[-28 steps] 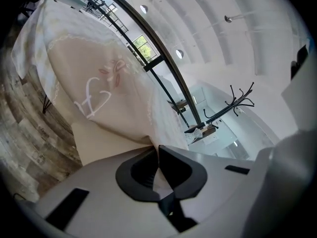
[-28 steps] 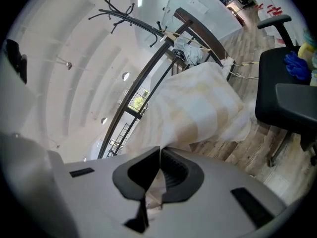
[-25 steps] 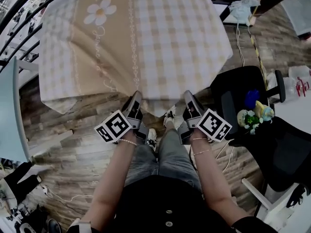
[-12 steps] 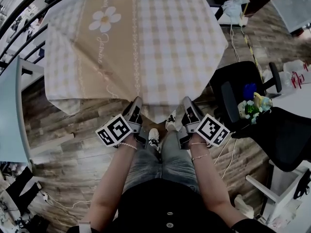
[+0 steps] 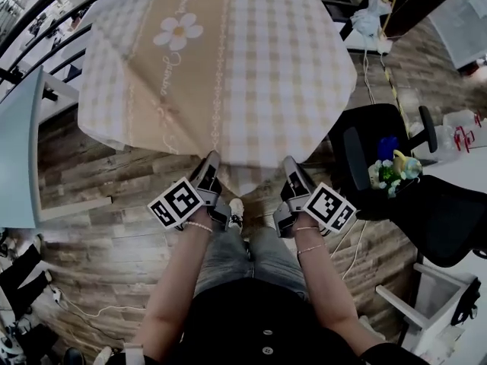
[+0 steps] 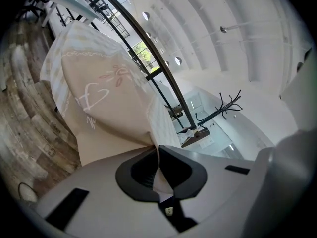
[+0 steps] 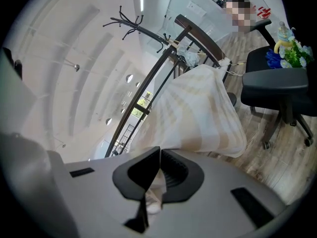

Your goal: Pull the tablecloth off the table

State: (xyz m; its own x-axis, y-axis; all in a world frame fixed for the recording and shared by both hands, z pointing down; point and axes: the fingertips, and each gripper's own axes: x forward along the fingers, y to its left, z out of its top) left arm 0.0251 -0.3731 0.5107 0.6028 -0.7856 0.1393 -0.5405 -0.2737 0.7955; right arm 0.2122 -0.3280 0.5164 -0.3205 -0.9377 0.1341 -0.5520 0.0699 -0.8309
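Observation:
A beige checked tablecloth [image 5: 251, 59] with a white daisy print covers the table ahead of me, its near edge hanging over the wooden floor. My left gripper [image 5: 211, 160] is shut on that near hem, and the cloth [image 6: 114, 108] runs up out of its jaws. My right gripper [image 5: 290, 163] is shut on the hem a little to the right, with cloth [image 7: 198, 113] pinched between its pads. Both grippers sit side by side just above my knees.
A black office chair [image 5: 380, 158] carrying a small toy and flowers [image 5: 392, 175] stands close at the right. A pale tabletop [image 5: 19, 166] is at the left, a white frame [image 5: 426, 303] at the lower right. Dark railings [image 5: 46, 21] run at the upper left.
The table and cloth have shifted right and a little farther up in the head view, and the chair has slid down. Both grippers keep their hold on the hem.

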